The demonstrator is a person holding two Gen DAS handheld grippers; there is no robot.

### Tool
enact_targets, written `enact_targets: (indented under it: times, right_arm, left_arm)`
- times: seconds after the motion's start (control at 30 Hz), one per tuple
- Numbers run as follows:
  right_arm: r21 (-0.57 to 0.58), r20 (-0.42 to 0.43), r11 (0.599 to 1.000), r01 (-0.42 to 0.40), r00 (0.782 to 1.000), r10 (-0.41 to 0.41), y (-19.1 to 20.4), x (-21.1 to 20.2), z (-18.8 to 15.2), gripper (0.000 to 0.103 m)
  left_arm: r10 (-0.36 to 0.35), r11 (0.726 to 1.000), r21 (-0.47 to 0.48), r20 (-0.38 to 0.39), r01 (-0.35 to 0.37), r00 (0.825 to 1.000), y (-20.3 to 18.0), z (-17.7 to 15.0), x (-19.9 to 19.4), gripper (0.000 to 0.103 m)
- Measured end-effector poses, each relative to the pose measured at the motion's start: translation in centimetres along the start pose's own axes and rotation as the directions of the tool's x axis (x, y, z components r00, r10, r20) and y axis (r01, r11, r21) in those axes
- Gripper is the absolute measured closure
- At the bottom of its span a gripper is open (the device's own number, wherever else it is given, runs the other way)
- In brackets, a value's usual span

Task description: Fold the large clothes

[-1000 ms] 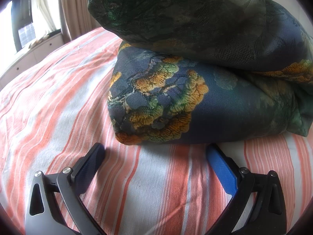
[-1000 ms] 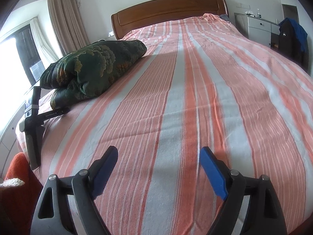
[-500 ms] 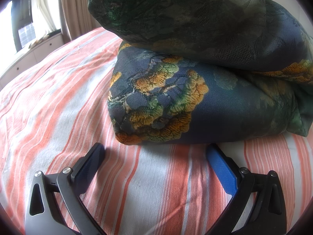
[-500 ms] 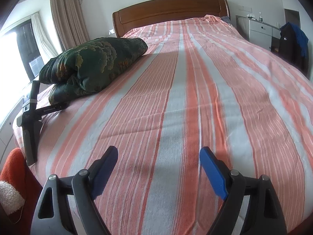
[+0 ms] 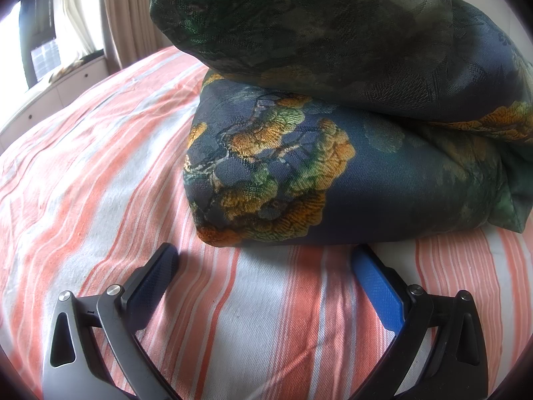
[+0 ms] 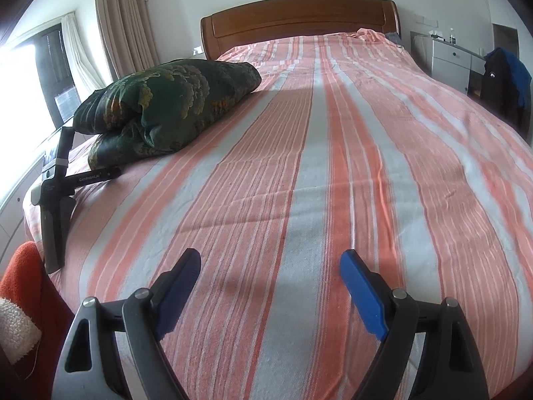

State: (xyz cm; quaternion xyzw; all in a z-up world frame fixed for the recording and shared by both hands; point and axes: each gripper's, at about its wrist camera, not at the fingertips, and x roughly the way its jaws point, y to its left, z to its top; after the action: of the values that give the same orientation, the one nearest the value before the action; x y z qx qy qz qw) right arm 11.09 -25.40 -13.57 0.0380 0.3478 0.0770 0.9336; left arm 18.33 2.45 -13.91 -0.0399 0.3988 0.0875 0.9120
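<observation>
A dark green and blue floral padded garment (image 5: 333, 116) lies folded into a thick stack on the striped bed. In the right wrist view the garment (image 6: 166, 100) sits at the bed's left side. My left gripper (image 5: 263, 260) is open and empty, resting on the sheet just in front of the stack's lower fold. The right wrist view shows this left gripper (image 6: 63, 173) from the side, its finger against the stack's base. My right gripper (image 6: 269, 266) is open and empty, low over the bare sheet near the foot of the bed.
The bed (image 6: 333, 150) has an orange and white striped sheet and a wooden headboard (image 6: 299, 16). A window and curtains (image 6: 123, 23) are at the left. A white dresser (image 6: 453, 60) and a dark jacket (image 6: 506, 76) stand at the right. An orange sleeve (image 6: 23, 283) shows at lower left.
The right gripper's view has shifted slightly, drawing a little closer over the bed. The left gripper and the folded garment have not moved.
</observation>
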Motion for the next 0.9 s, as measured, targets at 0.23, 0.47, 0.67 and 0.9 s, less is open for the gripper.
enact_targets:
  times: [0.23, 0.47, 0.67, 0.9]
  right_arm:
    - [0.014, -0.009, 1.0, -0.005, 1.0, 0.005, -0.24, 0.3, 0.07, 0.018]
    - [0.01, -0.014, 1.0, -0.007, 1.0, 0.007, -0.13, 0.27, -0.01, 0.018]
    - [0.005, -0.015, 1.0, -0.005, 1.0, 0.005, 0.0, 0.41, 0.0, 0.018]
    - [0.005, -0.018, 1.0, -0.006, 1.0, 0.006, 0.03, 0.52, -0.01, 0.018]
  left_arm:
    - [0.0, 1.0, 0.0, 0.0, 0.0, 1.0, 0.0, 0.04, 0.02, 0.0]
    - [0.0, 1.0, 0.0, 0.0, 0.0, 1.0, 0.0, 0.02, 0.0, 0.0]
    - [0.0, 1.0, 0.0, 0.0, 0.0, 1.0, -0.01, 0.05, 0.01, 0.0]
    - [0.0, 1.0, 0.0, 0.0, 0.0, 1.0, -0.01, 0.04, 0.0, 0.0]
